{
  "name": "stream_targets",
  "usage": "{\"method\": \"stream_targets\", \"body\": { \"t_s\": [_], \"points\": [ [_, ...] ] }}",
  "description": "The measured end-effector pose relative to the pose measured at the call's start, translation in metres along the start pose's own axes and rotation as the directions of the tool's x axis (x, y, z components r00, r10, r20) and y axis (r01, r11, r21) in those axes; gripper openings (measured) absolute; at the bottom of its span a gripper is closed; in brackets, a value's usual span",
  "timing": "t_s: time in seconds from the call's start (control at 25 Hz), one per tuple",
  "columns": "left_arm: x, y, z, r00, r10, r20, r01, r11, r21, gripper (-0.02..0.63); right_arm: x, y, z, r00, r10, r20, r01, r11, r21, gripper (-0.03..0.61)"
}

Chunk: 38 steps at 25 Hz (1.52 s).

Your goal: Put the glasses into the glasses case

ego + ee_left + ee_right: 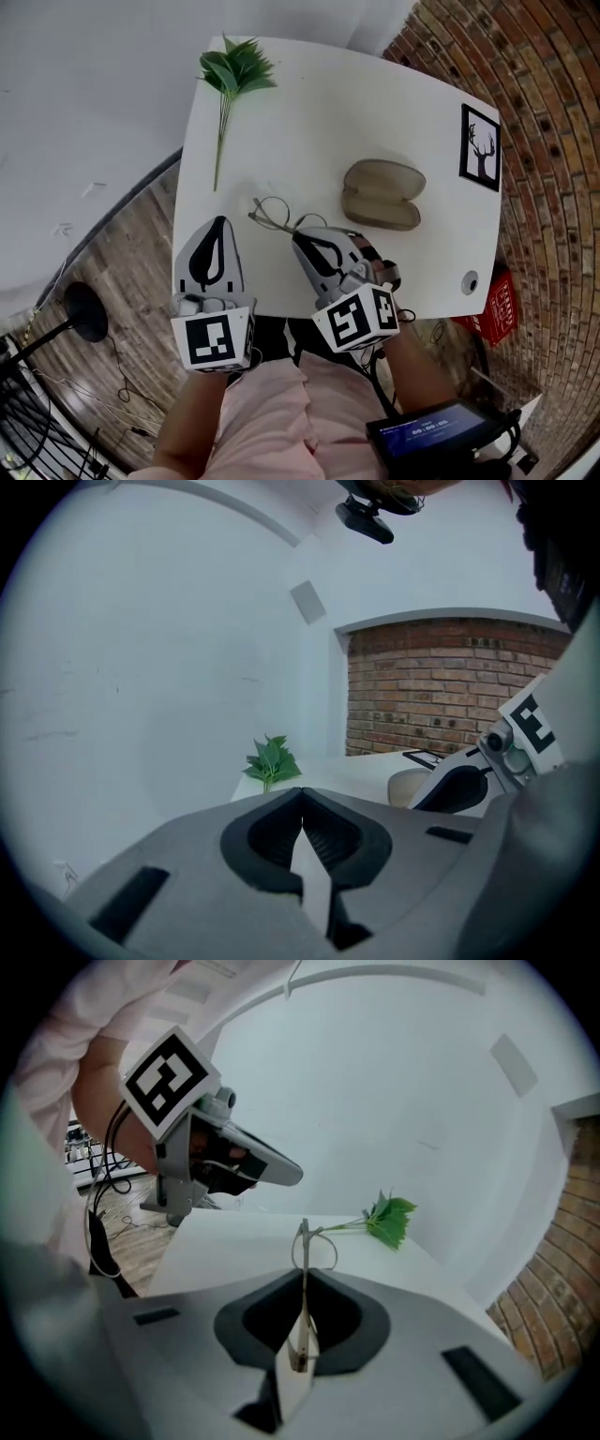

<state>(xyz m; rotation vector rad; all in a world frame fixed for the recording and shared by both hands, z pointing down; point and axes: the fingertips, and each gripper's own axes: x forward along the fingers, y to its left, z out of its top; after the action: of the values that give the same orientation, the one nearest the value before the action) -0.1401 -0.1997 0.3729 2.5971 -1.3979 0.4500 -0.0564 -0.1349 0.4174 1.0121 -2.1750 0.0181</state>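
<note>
Thin wire-framed glasses [271,215] hang just over the white table [328,112], near its front edge. My right gripper [300,234] is shut on one temple arm; in the right gripper view that arm runs between the pads and the lenses [315,1245] stick out past the tips of the right gripper [303,1277]. An open tan glasses case [382,194] lies on the table to the right of the glasses, also seen as the case [409,785] in the left gripper view. My left gripper [220,223] hovers at the table's front left, its tips [302,792] meeting with nothing between them.
A green plant sprig [232,75] lies at the table's back left. A black-and-white deer picture [480,147] sits at the right edge, with a small round object [470,281] near the front right corner. A brick wall runs along the right; a black lamp base [84,311] stands on the floor at left.
</note>
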Motion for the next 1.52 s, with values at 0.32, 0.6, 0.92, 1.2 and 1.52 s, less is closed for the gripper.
{"method": "stream_targets", "body": {
  "t_s": [0.32, 0.6, 0.92, 1.2, 1.52],
  "points": [
    [-0.001, -0.007, 0.069, 0.986, -0.073, 0.150, 0.064, 0.996, 0.060, 0.006, -0.036, -0.043, 0.050, 0.990, -0.128, 0.062, 0.131, 0.991, -0.037, 0.021],
    [-0.003, -0.018, 0.115, 0.962, -0.108, 0.251, 0.084, 0.991, 0.103, 0.006, -0.069, -0.068, 0.074, 0.975, -0.201, 0.095, 0.209, 0.973, -0.092, 0.021],
    [0.011, -0.049, 0.126, 0.953, -0.124, 0.275, 0.094, 0.989, 0.117, 0.006, -0.100, -0.103, 0.055, 0.961, -0.254, 0.110, 0.267, 0.956, -0.119, 0.021],
    [0.024, -0.095, 0.127, 0.962, -0.122, 0.245, 0.096, 0.989, 0.116, 0.006, -0.125, -0.126, 0.009, 0.975, -0.208, 0.083, 0.215, 0.972, -0.095, 0.021],
    [0.034, -0.132, 0.106, 0.980, -0.089, 0.176, 0.071, 0.992, 0.106, 0.006, -0.128, -0.123, -0.052, 0.996, -0.080, 0.040, 0.083, 0.992, -0.096, 0.021]
  ]
}}
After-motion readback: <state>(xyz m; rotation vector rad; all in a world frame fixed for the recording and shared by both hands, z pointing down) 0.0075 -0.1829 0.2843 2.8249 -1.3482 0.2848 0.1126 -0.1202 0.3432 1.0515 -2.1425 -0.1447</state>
